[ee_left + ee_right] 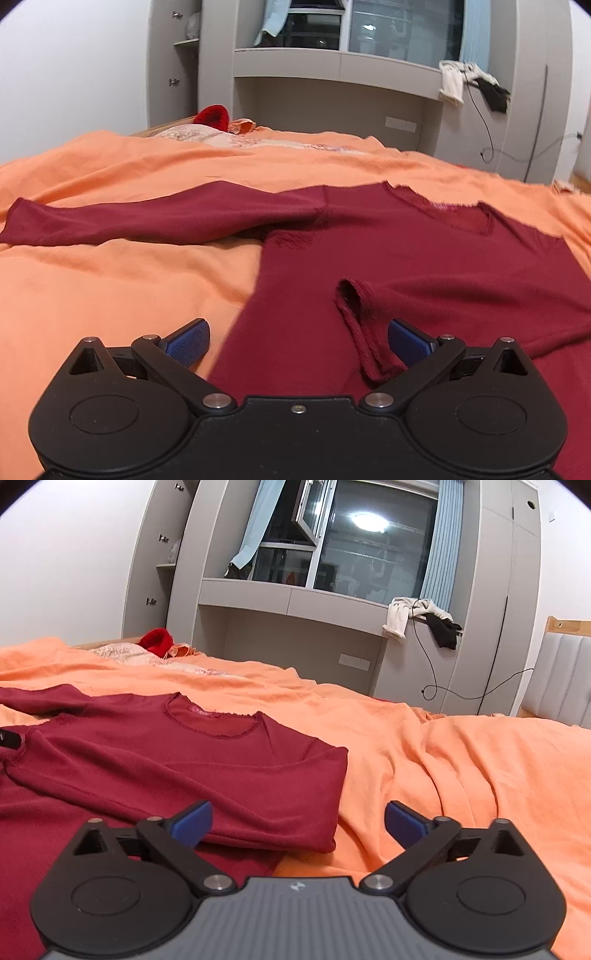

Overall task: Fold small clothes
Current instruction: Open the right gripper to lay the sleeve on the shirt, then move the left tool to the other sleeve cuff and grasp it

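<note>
The dark red long-sleeved shirt (424, 251) lies flat on the orange bedspread (110, 288), neck away from the cameras. One sleeve (207, 786) is folded across the body; its cuff (354, 317) lies near the left gripper (299, 341). The other sleeve (122, 218) extends sideways over the bedspread. Left jaws stand wide, holding nothing. The right gripper (298, 821) is likewise spread and empty, apparently just above the folded sleeve's edge.
</note>
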A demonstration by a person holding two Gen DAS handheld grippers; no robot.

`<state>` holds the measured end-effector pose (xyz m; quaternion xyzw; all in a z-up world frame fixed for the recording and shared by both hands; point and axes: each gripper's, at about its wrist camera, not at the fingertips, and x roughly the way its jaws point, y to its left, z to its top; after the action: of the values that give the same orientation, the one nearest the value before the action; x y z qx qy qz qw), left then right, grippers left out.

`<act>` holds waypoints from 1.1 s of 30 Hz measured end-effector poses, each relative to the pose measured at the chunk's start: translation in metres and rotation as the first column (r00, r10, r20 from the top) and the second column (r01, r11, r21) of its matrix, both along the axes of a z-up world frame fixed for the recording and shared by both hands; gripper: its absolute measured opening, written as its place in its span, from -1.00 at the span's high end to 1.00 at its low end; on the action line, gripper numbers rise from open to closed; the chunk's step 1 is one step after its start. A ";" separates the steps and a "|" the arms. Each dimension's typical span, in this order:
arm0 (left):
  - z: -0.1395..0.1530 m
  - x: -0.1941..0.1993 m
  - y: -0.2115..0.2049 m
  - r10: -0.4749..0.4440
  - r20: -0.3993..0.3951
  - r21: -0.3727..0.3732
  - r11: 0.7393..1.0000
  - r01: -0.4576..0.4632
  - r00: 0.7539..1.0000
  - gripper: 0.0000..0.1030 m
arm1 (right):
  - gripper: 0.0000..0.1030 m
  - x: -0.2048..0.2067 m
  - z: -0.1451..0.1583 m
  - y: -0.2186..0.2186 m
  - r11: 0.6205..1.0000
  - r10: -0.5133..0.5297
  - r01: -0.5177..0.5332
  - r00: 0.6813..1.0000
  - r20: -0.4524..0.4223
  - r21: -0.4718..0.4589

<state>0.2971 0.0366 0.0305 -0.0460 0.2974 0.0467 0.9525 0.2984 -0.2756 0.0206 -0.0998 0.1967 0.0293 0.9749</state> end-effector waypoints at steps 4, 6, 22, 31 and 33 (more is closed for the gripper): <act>0.010 -0.002 0.019 0.050 0.022 -0.030 0.998 -0.049 0.999 -0.99 | -0.99 0.000 -0.001 0.002 1.000 0.004 -0.004 1.000 -0.004 0.007; 0.015 -0.003 0.031 0.088 0.034 -0.056 0.995 -0.086 0.996 -0.99 | -0.99 0.000 -0.002 0.002 1.000 0.014 -0.014 1.000 -0.012 0.028; 0.023 -0.008 0.129 0.467 -0.013 -0.102 0.879 -0.466 0.884 -0.99 | -1.00 -0.022 -0.010 0.015 0.899 0.196 -0.164 0.980 -0.039 0.407; 0.024 -0.014 0.139 0.493 -0.013 -0.087 0.866 -0.492 0.870 -0.99 | -1.00 -0.032 -0.036 0.052 0.933 0.281 -0.248 0.955 -0.098 0.263; 0.024 -0.014 0.139 0.493 -0.014 -0.087 0.866 -0.492 0.870 -0.99 | -1.00 -0.035 -0.040 0.057 0.939 0.281 -0.251 0.954 -0.103 0.234</act>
<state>0.2832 0.1755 0.0541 -0.1622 0.2733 0.2745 0.9075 0.2636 -0.2188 -0.0190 -0.0158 0.2422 0.1892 0.9515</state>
